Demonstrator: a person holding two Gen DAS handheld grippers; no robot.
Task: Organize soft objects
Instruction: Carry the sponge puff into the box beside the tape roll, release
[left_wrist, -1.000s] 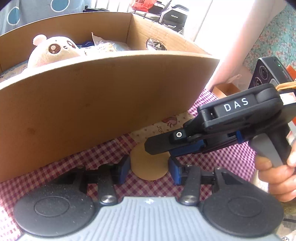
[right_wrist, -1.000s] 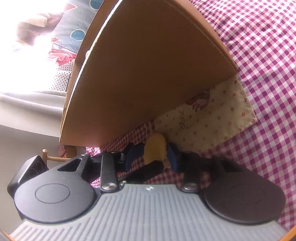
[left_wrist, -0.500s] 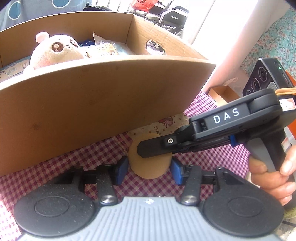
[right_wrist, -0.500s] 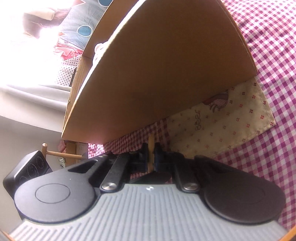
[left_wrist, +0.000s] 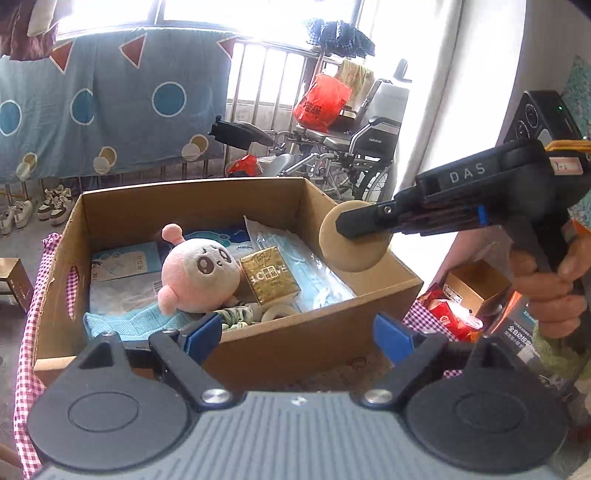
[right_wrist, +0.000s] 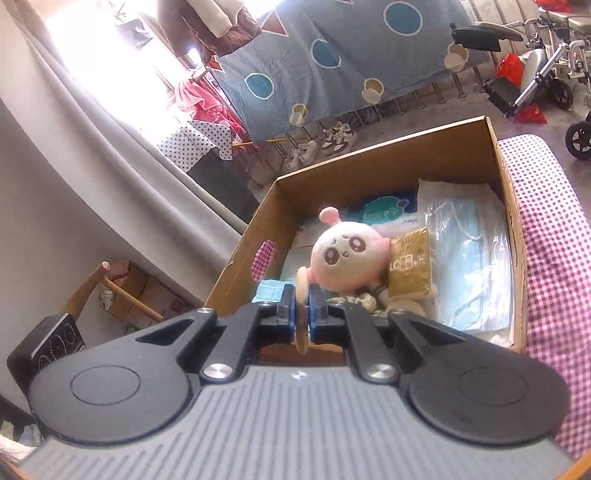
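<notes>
The right gripper (right_wrist: 302, 320) is clamped tight on a thin tan round pad (left_wrist: 355, 236), a soft disc gripped edge-on between the blue fingers (right_wrist: 287, 309). In the left wrist view the disc hangs in the air above the right-hand rim of the cardboard box (left_wrist: 280, 350), not touching it, with the person's hand (left_wrist: 550, 291) on the gripper's handle.

The left gripper (left_wrist: 298, 332) has just been opening and now stands wide apart with nothing between its jaws; it sits in front of the box's near wall.

Inside the box lie a pink plush toy (left_wrist: 197, 271), a gold tissue packet (left_wrist: 269, 275) leaning against it, a bag of blue face masks (left_wrist: 314, 269) along the right side (the printing is too small to read), a light blue cloth (left_wrist: 125, 321) at the near left corner, and a pale ring (left_wrist: 275, 313) by the near wall. The box rests on a red-and-white checked tablecloth (right_wrist: 554, 236).
</notes>
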